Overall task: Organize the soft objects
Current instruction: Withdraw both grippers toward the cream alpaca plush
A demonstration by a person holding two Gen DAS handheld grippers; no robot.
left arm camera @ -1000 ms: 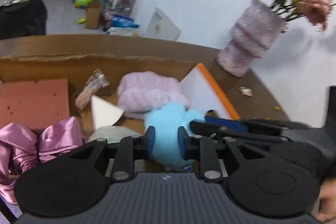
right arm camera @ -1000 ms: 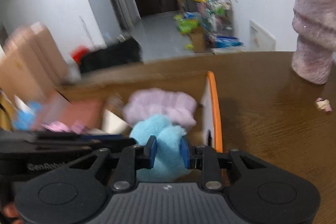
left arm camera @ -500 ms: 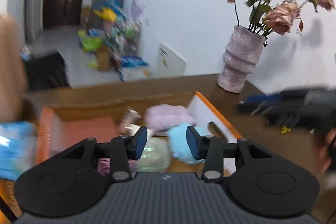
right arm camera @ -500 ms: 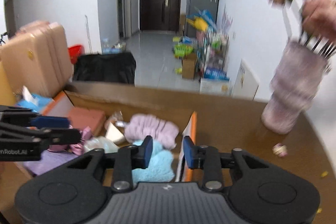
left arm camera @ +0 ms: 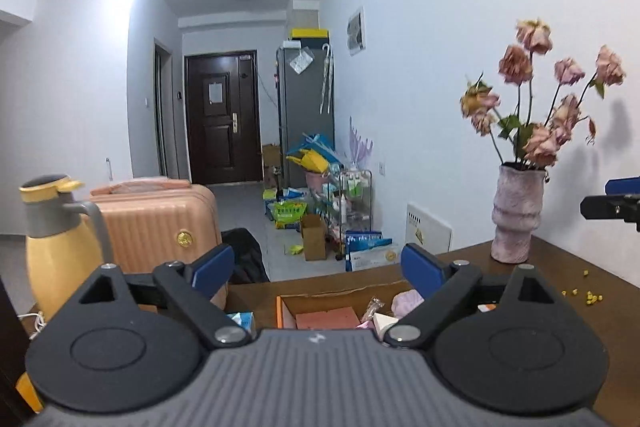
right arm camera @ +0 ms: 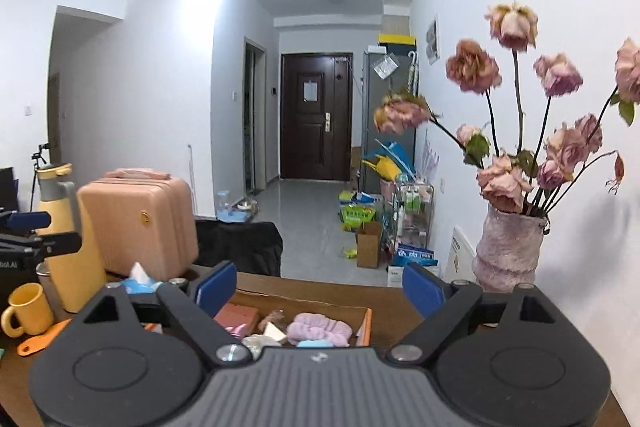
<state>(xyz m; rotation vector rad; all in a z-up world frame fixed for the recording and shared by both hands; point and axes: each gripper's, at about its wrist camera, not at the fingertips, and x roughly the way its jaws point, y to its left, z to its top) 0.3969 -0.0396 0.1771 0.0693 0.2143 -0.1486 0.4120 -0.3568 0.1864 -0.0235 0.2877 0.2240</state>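
A cardboard box with an orange rim (left arm camera: 279, 309) (right arm camera: 367, 325) lies on the wooden table, low in both wrist views. Inside I see a lilac fluffy piece (right arm camera: 320, 326) (left arm camera: 406, 301), a pink sponge block (left arm camera: 326, 319) (right arm camera: 236, 315), a white wedge (right arm camera: 276, 333) and the top of a blue fluffy piece (right arm camera: 314, 343). My left gripper (left arm camera: 318, 273) is above and behind the box, its jaws opening wide with nothing between them. My right gripper (right arm camera: 320, 291) is likewise raised, its jaws opening and empty. Each gripper's tip shows at the other view's edge.
A lilac vase of dried roses (left arm camera: 516, 223) (right arm camera: 508, 247) stands at the table's right, against the wall. At the left are a yellow jug (left arm camera: 60, 247) (right arm camera: 68, 239), a yellow mug (right arm camera: 26, 309) and a blue tissue pack (right arm camera: 140, 281). A pink suitcase (left arm camera: 160, 223) stands beyond the table.
Both grippers were closed around the blue fluffy piece in the box. They have let go of it, opened wide, and risen up and back; the views now look level into the room.
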